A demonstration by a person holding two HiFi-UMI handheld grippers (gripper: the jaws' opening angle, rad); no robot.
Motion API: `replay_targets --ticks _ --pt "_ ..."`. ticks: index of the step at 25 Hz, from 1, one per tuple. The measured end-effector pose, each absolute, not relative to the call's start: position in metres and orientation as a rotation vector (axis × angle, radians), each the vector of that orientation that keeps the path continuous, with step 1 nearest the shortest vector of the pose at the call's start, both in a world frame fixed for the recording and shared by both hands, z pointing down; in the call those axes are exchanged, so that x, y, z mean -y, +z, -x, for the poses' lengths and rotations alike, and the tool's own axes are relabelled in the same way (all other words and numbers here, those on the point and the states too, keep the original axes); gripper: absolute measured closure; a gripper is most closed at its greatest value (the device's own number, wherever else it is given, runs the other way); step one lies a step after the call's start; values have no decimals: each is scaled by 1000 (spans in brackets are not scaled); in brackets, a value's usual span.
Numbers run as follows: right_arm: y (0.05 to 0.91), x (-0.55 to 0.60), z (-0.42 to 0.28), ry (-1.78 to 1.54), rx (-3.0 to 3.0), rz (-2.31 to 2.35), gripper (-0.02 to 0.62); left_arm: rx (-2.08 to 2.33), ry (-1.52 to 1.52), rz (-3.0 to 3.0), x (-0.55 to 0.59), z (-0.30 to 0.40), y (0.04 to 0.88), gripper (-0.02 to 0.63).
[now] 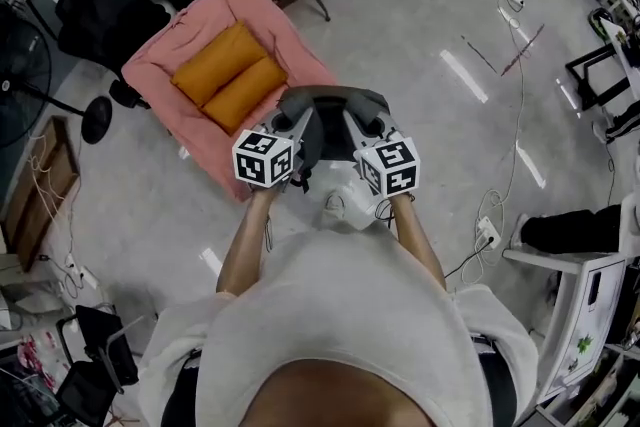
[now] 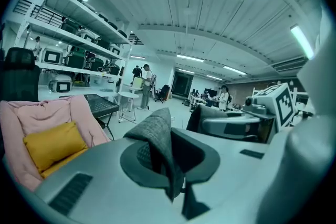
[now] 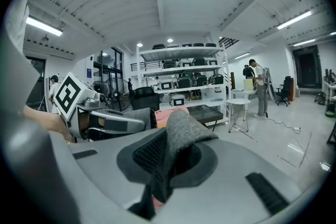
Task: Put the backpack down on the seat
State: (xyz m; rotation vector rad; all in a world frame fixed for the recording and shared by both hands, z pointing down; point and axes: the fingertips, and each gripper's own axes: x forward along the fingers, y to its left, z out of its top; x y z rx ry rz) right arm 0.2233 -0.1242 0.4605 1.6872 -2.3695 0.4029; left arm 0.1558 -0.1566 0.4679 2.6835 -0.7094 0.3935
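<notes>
We see the backpack point(image 1: 333, 101) as a bundle of dark grey woven fabric, held up in the air. The left gripper point(image 1: 300, 127) has one fold of its top edge pinched tight in its fingers, and the right gripper point(image 1: 352, 125) has pinched another. It hangs just beside the near corner of the seat point(image 1: 275, 30), not on it. The seat is a low chair draped in pink cloth, with two orange cushions point(image 1: 228, 75) lying side by side in its hollow.

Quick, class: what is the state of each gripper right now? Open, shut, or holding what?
Left gripper: shut on the grey backpack, pinching its fabric.
Right gripper: shut on the grey backpack too.
</notes>
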Motion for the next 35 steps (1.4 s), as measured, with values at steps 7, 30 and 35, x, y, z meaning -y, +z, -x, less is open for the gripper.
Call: replay_targets --ticks 7,30,35 --pt "456 173 -248 377 2406 -1649 566 762 410 -2677 205 -179 465 575" --pt "464 249 -177 391 2531 -1392 566 1000 357 -2559 257 -99 475 575" --pt "463 274 -136 389 2558 -1308 566 1074 332 -2528 273 -57 472 575"
